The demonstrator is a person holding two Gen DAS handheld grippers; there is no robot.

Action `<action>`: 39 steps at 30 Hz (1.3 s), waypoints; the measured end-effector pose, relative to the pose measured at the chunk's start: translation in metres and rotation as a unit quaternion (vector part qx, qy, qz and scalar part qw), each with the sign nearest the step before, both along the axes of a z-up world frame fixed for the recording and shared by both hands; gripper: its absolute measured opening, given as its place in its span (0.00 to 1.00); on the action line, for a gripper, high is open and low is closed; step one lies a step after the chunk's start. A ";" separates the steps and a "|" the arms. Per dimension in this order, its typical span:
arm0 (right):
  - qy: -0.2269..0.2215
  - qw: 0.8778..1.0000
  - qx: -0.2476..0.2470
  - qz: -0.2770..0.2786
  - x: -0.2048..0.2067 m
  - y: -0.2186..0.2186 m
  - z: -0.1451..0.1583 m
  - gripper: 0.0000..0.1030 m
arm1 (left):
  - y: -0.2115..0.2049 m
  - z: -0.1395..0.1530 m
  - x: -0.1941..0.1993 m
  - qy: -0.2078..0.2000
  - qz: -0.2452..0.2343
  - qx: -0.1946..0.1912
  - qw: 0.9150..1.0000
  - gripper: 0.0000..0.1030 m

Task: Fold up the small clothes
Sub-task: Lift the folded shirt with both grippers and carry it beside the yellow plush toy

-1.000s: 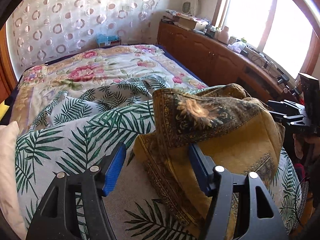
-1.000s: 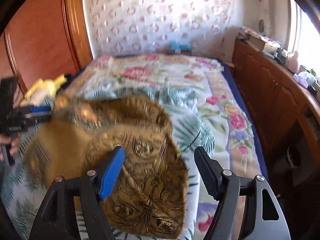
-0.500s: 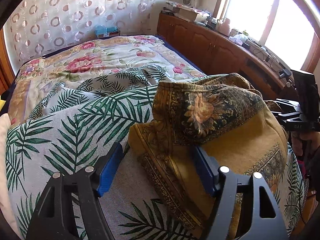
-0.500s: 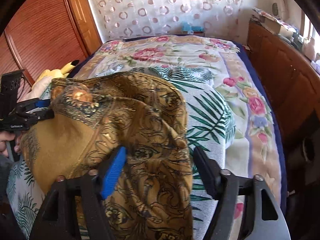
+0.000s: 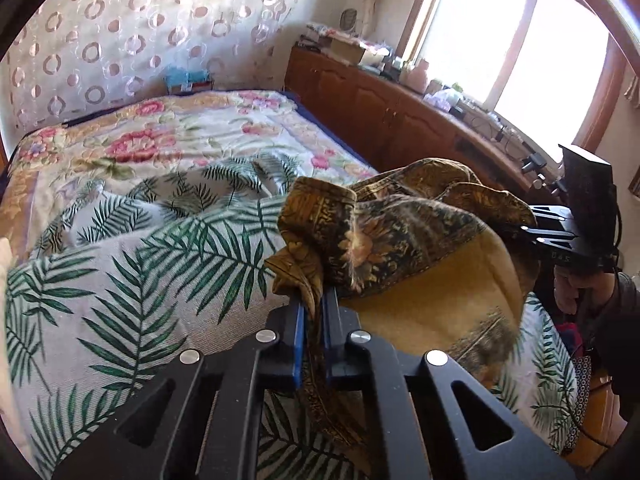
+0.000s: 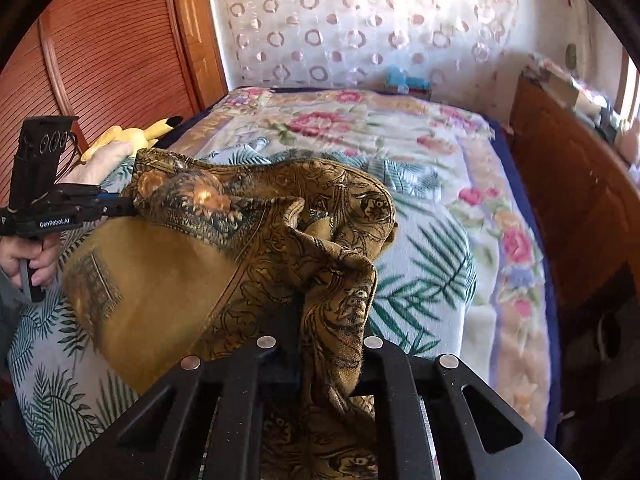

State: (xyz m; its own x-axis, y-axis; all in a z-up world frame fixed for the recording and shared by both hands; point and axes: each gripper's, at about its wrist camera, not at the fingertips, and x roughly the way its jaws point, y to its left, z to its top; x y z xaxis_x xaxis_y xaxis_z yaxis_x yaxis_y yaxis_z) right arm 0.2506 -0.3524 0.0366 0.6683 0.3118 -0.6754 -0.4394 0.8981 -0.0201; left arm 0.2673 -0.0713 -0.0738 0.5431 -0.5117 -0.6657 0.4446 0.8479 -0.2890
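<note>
Both tongs are clamping the same mustard-yellow garment with dark ornate paisley borders point(image 5: 420, 276). Left tongs point(image 5: 311, 320) are pinching a bunched corner between their blue pads point(image 5: 297, 344); right tongs point(image 6: 320, 344) are clenched on a gathered fold, their pads hidden under the cloth. The garment is hanging between the two grips, sagging just above the white bedspread printed with green palm leaves point(image 5: 132, 264), on the near part of the bed.

Each grip is biting a crumpled wad, not a flat edge, so a sharp pull apart could be tugging fabric out of one set of tongs, dropping that side in a heap. Bunched layers may also be trapping creases, giving a crooked fold once laid down. The loose belly is drooping low, so it may be dragging on the bedspread and rolling under itself.
</note>
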 end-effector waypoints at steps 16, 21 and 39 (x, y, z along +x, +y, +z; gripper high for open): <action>-0.142 0.977 -0.051 0.154 -0.004 0.169 0.085 0.10 | 0.157 0.074 -0.092 -0.128 0.167 -0.008 0.978 0.07; -0.142 0.962 -0.068 0.224 0.017 0.271 0.092 0.10 | 0.216 0.069 -0.124 -0.132 0.237 0.018 0.962 0.07; -0.108 0.937 -0.116 0.310 0.124 0.529 0.033 0.23 | 0.287 -0.019 -0.170 -0.024 0.347 0.029 0.937 0.07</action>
State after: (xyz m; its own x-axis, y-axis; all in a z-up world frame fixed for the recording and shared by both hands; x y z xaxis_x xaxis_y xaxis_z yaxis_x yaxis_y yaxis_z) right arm 0.3745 0.1762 0.0699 0.5359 0.5470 -0.6431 -0.8389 0.4308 -0.3327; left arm 0.0973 0.2161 -0.0930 0.7614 0.0121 -0.6481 -0.2088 0.9512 -0.2274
